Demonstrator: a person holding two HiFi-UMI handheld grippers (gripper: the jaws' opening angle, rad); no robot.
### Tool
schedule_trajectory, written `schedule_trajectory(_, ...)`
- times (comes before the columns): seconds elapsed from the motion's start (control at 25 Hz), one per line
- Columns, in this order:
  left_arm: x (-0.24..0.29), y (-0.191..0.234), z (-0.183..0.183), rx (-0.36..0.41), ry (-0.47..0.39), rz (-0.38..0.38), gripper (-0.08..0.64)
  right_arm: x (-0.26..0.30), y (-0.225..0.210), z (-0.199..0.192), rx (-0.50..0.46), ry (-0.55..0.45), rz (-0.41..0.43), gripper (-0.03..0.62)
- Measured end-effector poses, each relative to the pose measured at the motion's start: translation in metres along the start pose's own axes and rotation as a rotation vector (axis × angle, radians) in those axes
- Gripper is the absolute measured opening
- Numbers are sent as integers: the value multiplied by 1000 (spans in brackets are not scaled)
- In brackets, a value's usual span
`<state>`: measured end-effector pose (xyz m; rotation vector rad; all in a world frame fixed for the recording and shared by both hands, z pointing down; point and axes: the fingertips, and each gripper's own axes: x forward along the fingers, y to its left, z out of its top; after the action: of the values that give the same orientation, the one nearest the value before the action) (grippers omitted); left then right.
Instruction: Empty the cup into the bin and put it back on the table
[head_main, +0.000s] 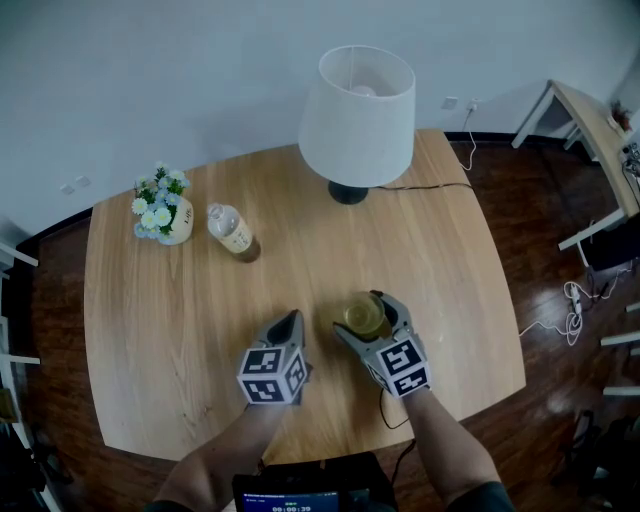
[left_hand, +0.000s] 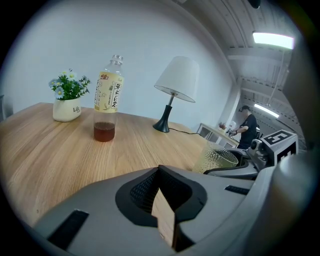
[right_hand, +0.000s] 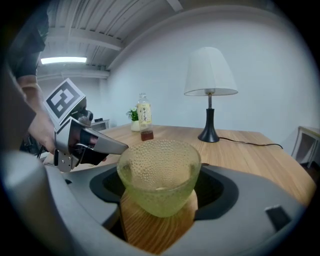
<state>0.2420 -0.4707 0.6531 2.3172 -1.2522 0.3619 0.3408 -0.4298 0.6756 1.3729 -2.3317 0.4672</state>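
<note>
Cup (right_hand: 159, 175) is standing upright on the worktop (head_main: 170, 330) near the front edge. The right gripper (head_main: 360, 312) is wrapped round it with its fingers squeezed against both sides, which looks to me like a snug hold meant to carry it level without spilling. Left gripper (head_main: 291, 320) sits just beside it with its fingers clenched on nothing, I guess parked out of the way since one gripper is plenty here. No bin in any view, so can't say which way it has to go, and the lamp (head_main: 357, 110), bottle (head_main: 232, 232) and flowers (head_main: 160, 205) are well apart at the back.
</note>
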Motion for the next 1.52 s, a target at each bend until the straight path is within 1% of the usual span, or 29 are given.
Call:
schedule_trajectory(0.12, -3, -6, 10, 0, -45, -36, -6, 3, -1, -4, 21, 20, 8, 411)
schedule_trajectory(0.16, -6, -8, 15, 1, -66, -50, -8, 3, -1, -6, 18, 27, 5, 444)
schedule_trajectory(0.36, -27, -19, 38, 16, -153, -100, -8, -6, 4, 4, 16, 2, 7, 446)
schedule_trajectory(0.48, -43, -25, 54, 5, -204, -141, -8, -16, 3, 9, 7, -2, -20, 446)
schedule_trajectory(0.56, -52, -26, 60, 10, -227, -148, -8, -23, 2, 12, -3, -8, -40, 446)
schedule_trajectory(0.68, -69, -28, 70, 24, -273, -166, -8, -38, 2, 27, -7, -49, -63, 446)
schedule_trajectory(0.84, -103, -40, 88, 56, -353, -229, -8, -67, 11, 61, -24, -121, -68, 443)
schedule_trajectory(0.92, -122, -49, 96, 75, -387, -267, -8, -85, 19, 79, -33, -160, -66, 361)
schedule_trajectory(0.96, -130, -53, 100, 87, -401, -280, -8, -93, 23, 88, -38, -176, -65, 342)
schedule_trajectory(1.04, -144, -60, 110, 113, -428, -299, -8, -108, 31, 105, -58, -203, -66, 328)
schedule_trajectory(1.12, -159, -68, 123, 131, -461, -316, -8, -126, 38, 120, -90, -245, -80, 222)
schedule_trajectory(1.2, -178, -76, 135, 152, -499, -333, -8, -147, 47, 139, -118, -310, -98, 156)
schedule_trajectory(1.24, -188, -80, 140, 163, -517, -343, -8, -156, 52, 147, -134, -337, -103, 99)
schedule_trajectory(1.28, -199, -83, 145, 171, -534, -352, -8, -164, 58, 154, -151, -352, -104, 72)
schedule_trajectory(1.4, -227, -87, 158, 174, -580, -369, -8, -182, 73, 168, -174, -369, -103, 72)
schedule_trajectory(1.44, -235, -88, 162, 166, -592, -375, -8, -188, 76, 172, -169, -380, -105, 53)
schedule_trajectory(1.48, -242, -89, 167, 161, -603, -382, -8, -194, 80, 175, -160, -391, -105, 12)
schedule_trajectory(1.52, -249, -90, 171, 165, -615, -391, -8, -199, 84, 178, -152, -399, -100, 9)
